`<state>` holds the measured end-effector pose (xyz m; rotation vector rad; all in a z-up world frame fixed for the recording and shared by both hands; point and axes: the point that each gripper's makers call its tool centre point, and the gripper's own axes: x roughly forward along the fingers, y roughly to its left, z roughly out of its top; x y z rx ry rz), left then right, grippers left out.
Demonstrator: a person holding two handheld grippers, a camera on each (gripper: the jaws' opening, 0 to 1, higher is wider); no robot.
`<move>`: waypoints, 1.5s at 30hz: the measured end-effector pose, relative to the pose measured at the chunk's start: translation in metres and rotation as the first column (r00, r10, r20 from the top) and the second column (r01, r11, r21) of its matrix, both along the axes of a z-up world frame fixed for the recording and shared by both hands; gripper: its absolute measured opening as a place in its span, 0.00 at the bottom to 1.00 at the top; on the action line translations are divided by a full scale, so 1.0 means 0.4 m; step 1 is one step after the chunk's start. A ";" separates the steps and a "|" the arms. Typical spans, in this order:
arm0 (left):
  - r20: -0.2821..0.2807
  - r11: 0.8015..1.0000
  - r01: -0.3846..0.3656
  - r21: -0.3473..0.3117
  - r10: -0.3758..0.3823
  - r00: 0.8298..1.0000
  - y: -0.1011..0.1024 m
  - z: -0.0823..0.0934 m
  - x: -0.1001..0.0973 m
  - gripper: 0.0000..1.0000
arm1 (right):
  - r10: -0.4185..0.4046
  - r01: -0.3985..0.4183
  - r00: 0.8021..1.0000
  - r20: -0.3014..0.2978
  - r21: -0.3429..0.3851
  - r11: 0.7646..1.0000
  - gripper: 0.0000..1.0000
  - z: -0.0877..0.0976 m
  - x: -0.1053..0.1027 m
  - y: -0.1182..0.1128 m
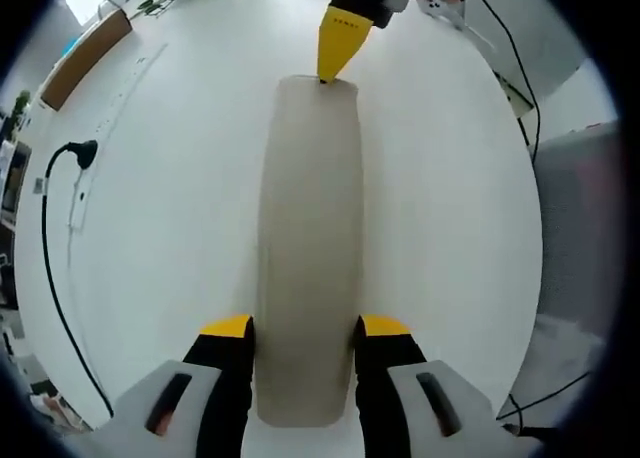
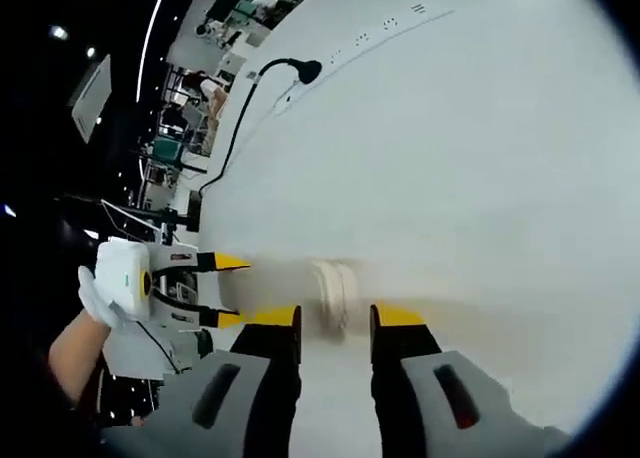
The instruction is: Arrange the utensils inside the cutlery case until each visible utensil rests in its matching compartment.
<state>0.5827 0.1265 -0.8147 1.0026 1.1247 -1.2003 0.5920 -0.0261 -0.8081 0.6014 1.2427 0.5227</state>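
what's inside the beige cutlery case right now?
Cannot tell: the long beige cutlery case is closed, so its contents are covered. Left gripper jaws flank its near end; the right gripper touches the far end.

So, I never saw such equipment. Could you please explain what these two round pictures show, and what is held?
There is no robot: a person holds tongs in each hand, with a camera on each. The left gripper view looks along the left tongs, whose jaws press both sides of a long beige case on a white table. The yellow tip at its far end is the other pair. The right gripper view looks along the right tongs from that end; the case is blurred there, so their grip is unclear. A gloved hand holds the left pair. A black cable lies on the table.
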 end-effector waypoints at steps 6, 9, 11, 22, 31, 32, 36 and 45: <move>0.008 1.000 0.020 0.024 -0.020 1.000 0.000 -0.013 0.003 0.41 | -0.078 0.075 0.997 0.031 0.079 0.994 0.13 0.007 -0.017 0.014; 0.017 0.999 0.026 0.032 -0.027 1.000 0.001 -0.017 0.003 0.41 | -0.114 0.112 0.993 0.015 0.111 0.987 0.12 0.011 -0.029 0.014; 0.017 0.999 0.036 0.034 -0.036 0.999 0.002 -0.016 0.004 0.41 | -0.126 0.127 0.992 -0.020 0.135 0.983 0.11 0.013 -0.041 0.015; 0.030 0.987 0.157 0.042 -0.159 0.987 0.023 -0.023 -0.025 0.40 | -0.030 0.034 0.999 -0.034 0.136 0.990 0.19 -0.002 -0.116 0.058; 0.052 0.989 0.146 0.032 -0.147 0.988 0.017 -0.026 -0.018 0.40 | -0.087 0.085 0.996 -0.001 0.224 0.971 0.15 -0.004 -0.117 0.058; 0.048 0.988 0.147 0.049 -0.149 0.988 0.021 -0.026 -0.019 0.40 | -0.079 0.073 0.997 0.017 0.226 0.971 0.14 -0.005 -0.114 0.058; 0.041 0.990 0.136 0.043 -0.138 0.990 0.025 -0.021 -0.018 0.40 | -0.075 0.062 0.996 0.050 0.226 0.972 0.13 -0.006 -0.103 0.058; 0.039 0.991 0.128 0.032 -0.129 0.991 0.025 -0.020 -0.026 0.40 | -0.115 0.102 0.992 0.044 0.232 0.967 0.17 -0.002 -0.032 0.055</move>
